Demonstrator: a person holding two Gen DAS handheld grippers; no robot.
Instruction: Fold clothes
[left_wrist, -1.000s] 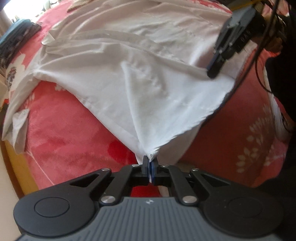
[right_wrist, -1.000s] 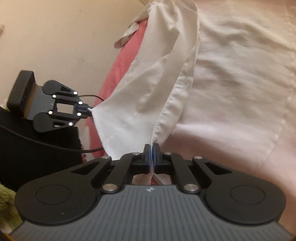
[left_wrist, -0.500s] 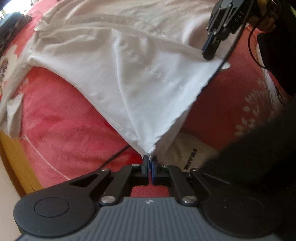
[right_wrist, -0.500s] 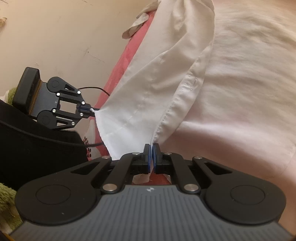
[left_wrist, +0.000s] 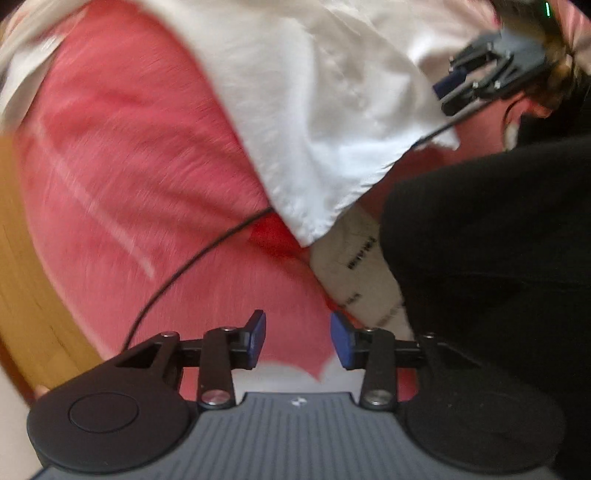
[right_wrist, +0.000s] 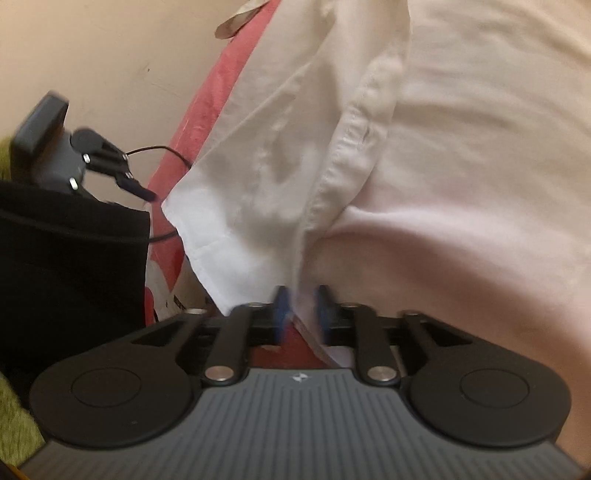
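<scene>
Lighting: soft daylight, even, no hard shadows; white shirt (left_wrist: 332, 122) bright, near washed out in the right view. Blur: heavy motion smear over red bedspread (left_wrist: 129, 166) in the left view; milder on the right. Fisheye bending at edges, dark corners.

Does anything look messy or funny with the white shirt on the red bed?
A bit. The white shirt is rumpled and lies askew, one corner hanging over the edge of the red blanket. A black cable trails across the blanket beside it. Nothing looks torn or spilled, though the picture is blurry.
</scene>
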